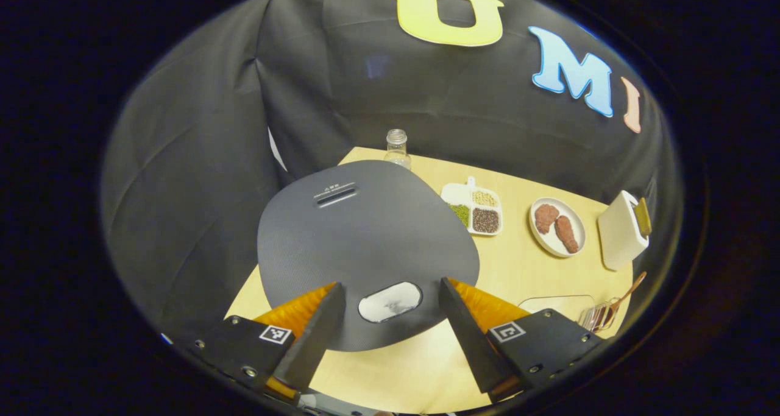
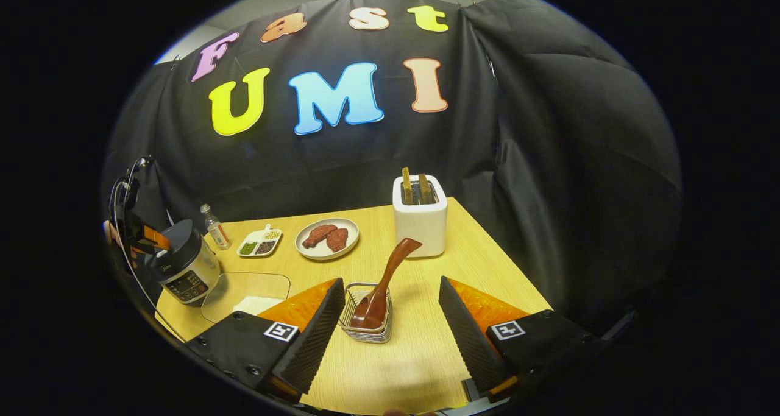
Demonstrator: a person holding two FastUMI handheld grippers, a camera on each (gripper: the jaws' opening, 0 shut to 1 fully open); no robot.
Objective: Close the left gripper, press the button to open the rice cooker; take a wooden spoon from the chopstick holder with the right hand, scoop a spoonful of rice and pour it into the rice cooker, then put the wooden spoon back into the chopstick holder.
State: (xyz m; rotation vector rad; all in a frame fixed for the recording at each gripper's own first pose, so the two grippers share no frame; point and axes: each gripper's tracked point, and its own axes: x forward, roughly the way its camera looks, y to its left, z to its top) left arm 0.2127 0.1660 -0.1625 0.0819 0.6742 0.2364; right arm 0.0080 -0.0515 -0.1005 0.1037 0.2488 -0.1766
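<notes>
Looking down in the left gripper view, the wide-open left tongs (image 1: 387, 318) flank the closed rice cooker (image 1: 365, 245) lid and its button (image 1: 390, 301).

Right gripper view: right tongs (image 2: 387, 318) wide apart; wooden spoon (image 2: 382, 282) in chopstick holder (image 2: 365, 326), handle tilted up-right; rice (image 2: 256, 304) apparently on a clear tray, partly hidden.

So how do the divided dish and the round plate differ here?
The divided dish is squarish with compartments holding green, pale and dark grains; the round plate is undivided and holds two reddish-brown meat pieces. The dish sits nearer the rice cooker, the plate nearer the toaster. Both are white and lie flat on the table.
</notes>
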